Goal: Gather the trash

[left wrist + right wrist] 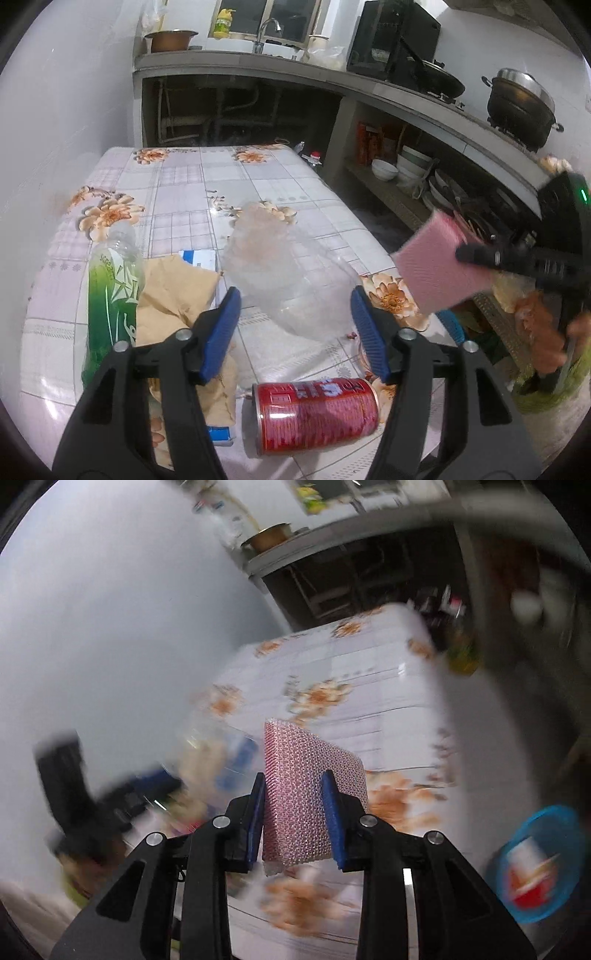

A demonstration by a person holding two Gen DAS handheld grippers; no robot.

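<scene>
A table [207, 192] under a floral cloth was set in a kitchen beside a concrete counter [424, 99]. On it lay a red can [317, 415], a green-labelled bottle [112, 291], crumpled paper [173, 295] and clear plastic [284, 269], the plastic framed by the parted, empty left gripper [293, 317]. A pink sponge [314, 797] was clamped in the right gripper [295, 816] above the table.

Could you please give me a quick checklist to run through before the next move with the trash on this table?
1. Right hand-held gripper clamped on the pink sponge: ok.
2. Left hand-held gripper open and empty: ok.
3. Clear plastic bag lies between its fingers' line: ok.
4. Red can and green bottle resting on the table: ok.
5. Blue bin in reach of the sponge: cannot tell, blurred.
</scene>
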